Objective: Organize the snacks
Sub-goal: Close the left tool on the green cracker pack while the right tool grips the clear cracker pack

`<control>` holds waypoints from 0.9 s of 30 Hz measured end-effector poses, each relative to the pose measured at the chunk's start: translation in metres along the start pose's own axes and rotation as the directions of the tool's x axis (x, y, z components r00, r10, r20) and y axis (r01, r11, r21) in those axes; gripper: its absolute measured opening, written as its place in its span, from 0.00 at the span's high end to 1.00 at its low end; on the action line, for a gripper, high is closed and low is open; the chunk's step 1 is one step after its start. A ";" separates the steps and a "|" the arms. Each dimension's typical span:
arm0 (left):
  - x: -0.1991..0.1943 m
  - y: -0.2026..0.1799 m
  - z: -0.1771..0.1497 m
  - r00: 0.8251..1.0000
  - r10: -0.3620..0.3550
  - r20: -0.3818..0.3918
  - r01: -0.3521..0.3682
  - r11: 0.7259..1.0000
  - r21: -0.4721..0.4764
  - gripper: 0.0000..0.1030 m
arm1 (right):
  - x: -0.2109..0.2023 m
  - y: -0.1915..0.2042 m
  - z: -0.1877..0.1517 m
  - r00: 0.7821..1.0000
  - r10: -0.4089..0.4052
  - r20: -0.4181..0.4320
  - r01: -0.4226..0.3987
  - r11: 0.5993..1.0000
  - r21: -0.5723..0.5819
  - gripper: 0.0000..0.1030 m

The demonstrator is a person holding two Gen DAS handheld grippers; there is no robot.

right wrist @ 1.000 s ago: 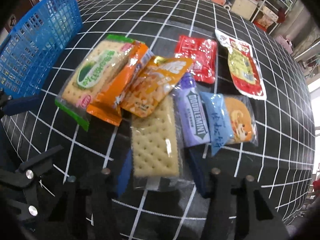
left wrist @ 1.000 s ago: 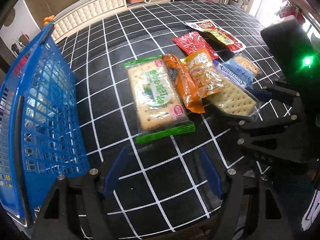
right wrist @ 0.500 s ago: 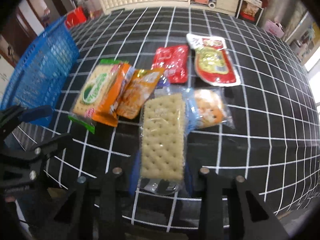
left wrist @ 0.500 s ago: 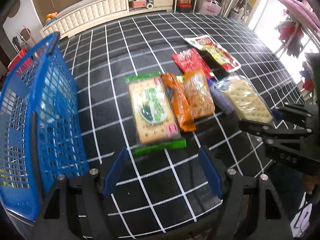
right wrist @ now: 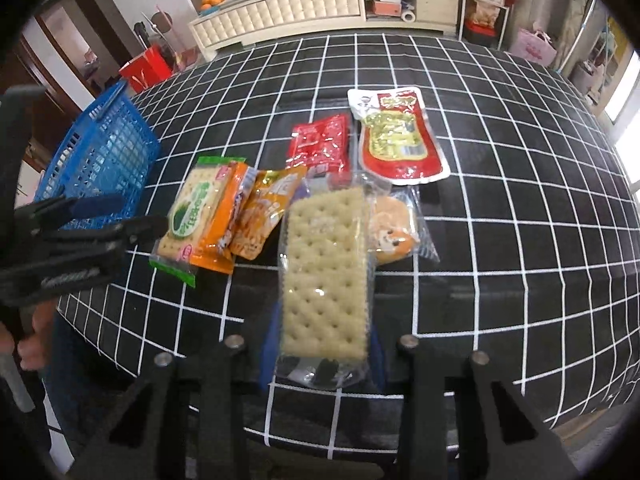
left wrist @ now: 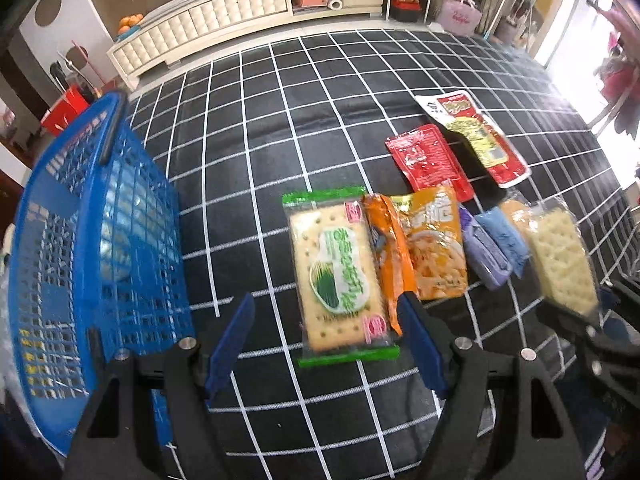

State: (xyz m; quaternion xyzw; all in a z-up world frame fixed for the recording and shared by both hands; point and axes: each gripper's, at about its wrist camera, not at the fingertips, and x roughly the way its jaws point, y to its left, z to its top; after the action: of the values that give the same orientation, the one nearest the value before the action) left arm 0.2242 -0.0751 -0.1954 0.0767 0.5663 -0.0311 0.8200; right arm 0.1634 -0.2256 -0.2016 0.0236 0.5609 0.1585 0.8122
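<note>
My right gripper is shut on a clear-wrapped pale cracker pack, held above the table; the same cracker pack shows at the right of the left wrist view. My left gripper is open and empty, just short of a green-edged cracker pack lying flat. Beside it lie an orange packet, a yellow-orange snack bag, a purple gum pack and a blue packet. A blue plastic basket stands at the left.
A red sachet and a red-and-white pouch lie farther back on the black grid tablecloth. A round biscuit pack sits by the held crackers. A hand grips the left tool. Cabinets stand beyond the table.
My right gripper closed on the pale cracker pack and lifted it off the pile, up and back. My left gripper drew back and rose slightly, staying open.
</note>
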 end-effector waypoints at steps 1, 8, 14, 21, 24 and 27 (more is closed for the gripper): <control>0.003 -0.002 0.003 1.000 0.007 0.000 -0.007 1.000 0.008 0.30 | 0.001 0.000 0.000 1.000 0.003 0.000 -0.003 1.000 0.001 0.59; 0.036 -0.008 0.020 0.995 -0.030 -0.095 0.027 0.999 -0.033 0.30 | 0.007 -0.004 0.002 1.000 0.021 -0.007 -0.021 1.000 0.023 0.59; 0.058 -0.008 0.032 0.988 -0.082 -0.131 0.072 0.994 -0.079 0.30 | 0.010 -0.010 0.001 1.000 0.018 -0.012 -0.017 0.999 0.039 0.59; 0.053 0.005 0.032 0.986 -0.111 -0.127 0.092 0.985 -0.147 0.30 | 0.011 -0.019 -0.001 1.000 0.020 -0.017 -0.019 0.998 0.063 0.59; 0.045 0.006 0.033 0.991 -0.069 -0.111 0.056 0.991 -0.118 0.30 | 0.012 -0.019 0.000 0.999 0.031 -0.018 -0.029 0.997 0.071 0.59; 0.048 0.009 0.038 0.994 -0.019 -0.109 0.008 0.995 -0.100 0.30 | 0.014 -0.017 0.000 0.999 0.035 -0.019 -0.033 0.997 0.075 0.59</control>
State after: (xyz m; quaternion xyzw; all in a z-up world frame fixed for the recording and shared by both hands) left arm 0.2772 -0.0705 -0.2264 0.0335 0.6120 -0.0042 0.7901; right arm 0.1719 -0.2379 -0.2179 0.0618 0.5741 0.1517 0.8022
